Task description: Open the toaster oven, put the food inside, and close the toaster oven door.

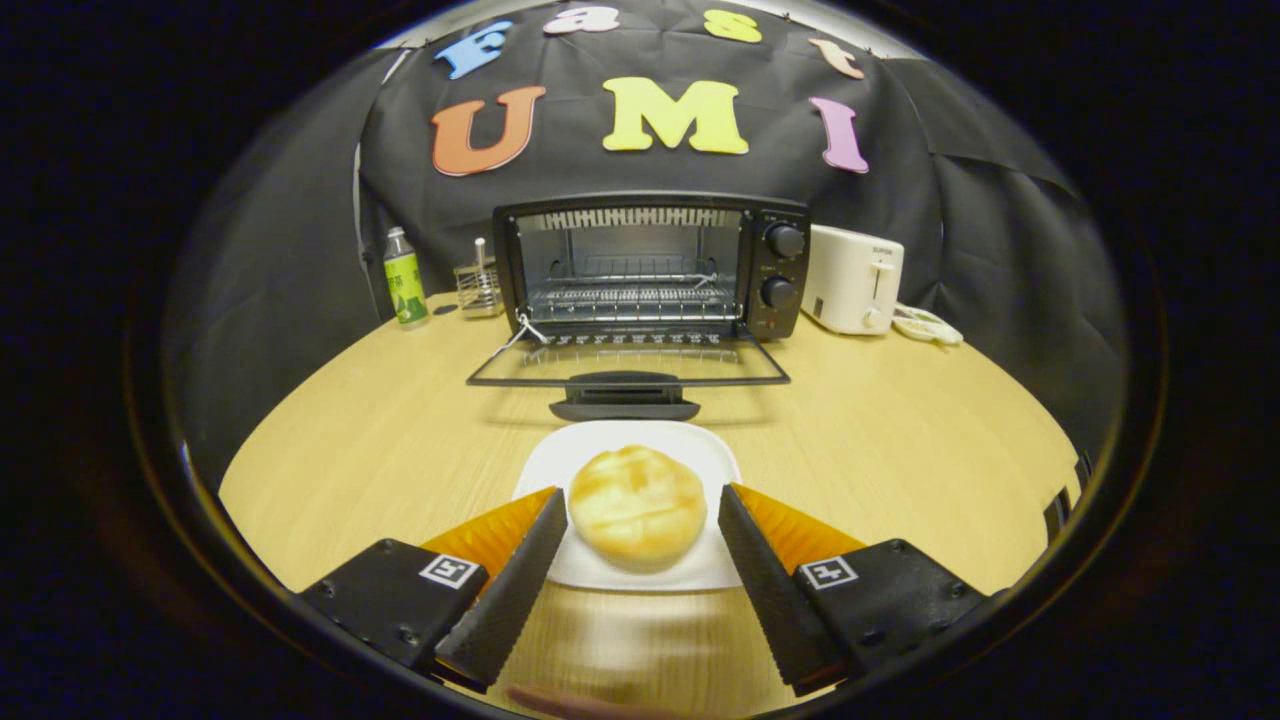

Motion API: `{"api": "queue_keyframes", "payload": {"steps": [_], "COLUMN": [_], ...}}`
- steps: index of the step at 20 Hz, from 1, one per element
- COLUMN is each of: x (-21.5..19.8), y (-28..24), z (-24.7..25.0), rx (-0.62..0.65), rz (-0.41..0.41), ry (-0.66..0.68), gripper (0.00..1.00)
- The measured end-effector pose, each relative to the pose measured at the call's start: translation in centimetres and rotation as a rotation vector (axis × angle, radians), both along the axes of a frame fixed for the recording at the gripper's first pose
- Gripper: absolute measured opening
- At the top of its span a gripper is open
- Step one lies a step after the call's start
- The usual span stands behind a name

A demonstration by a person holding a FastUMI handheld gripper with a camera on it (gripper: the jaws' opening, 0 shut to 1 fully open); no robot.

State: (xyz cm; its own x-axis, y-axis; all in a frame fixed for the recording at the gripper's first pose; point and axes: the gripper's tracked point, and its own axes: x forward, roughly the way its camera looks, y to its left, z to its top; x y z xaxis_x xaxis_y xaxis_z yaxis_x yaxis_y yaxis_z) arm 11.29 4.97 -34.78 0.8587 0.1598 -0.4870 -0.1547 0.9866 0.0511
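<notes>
Gripper view has our gripper (642,528) with fingers wide, flanking the bun (636,506) on its white plate (590,455), not yet pressing it. We should close gently on the bun's sides, since it looks soft. Beyond the plate, the toaster oven (650,265) stands with its door (628,368) dropped flat on the desk (900,450); we must lift over the door's handle, with open desk either side.

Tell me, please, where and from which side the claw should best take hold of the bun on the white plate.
Probably across the bun's rounded flanks at its widest, left and right, coming in low from the near side as now. The open claw already has one finger on each side, apparently touching neither. The bun lies on a white plate, so close gently above the plate; the open toaster oven lies straight beyond.
</notes>
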Motion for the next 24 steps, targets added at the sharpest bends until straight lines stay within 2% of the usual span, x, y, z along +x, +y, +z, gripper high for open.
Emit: {"api": "queue_keyframes", "payload": {"steps": [5, 11, 14, 20, 24], "x": [0.3, 1.3, 1.0, 0.5, 0.5], "y": [0.6, 1.1, 1.2, 0.5, 1.2], "z": [-1.1, -1.2, -0.2, 4.2, 7.0], "rx": [0.013, 0.022, 0.043, 0.133, 0.243], "rz": [0.024, 0.015, 0.028, 0.007, 0.043], "ry": [0.064, 0.066, 0.040, -0.058, -0.137], "gripper": [1.00, 0.98, 0.91, 0.89, 0.89]}}
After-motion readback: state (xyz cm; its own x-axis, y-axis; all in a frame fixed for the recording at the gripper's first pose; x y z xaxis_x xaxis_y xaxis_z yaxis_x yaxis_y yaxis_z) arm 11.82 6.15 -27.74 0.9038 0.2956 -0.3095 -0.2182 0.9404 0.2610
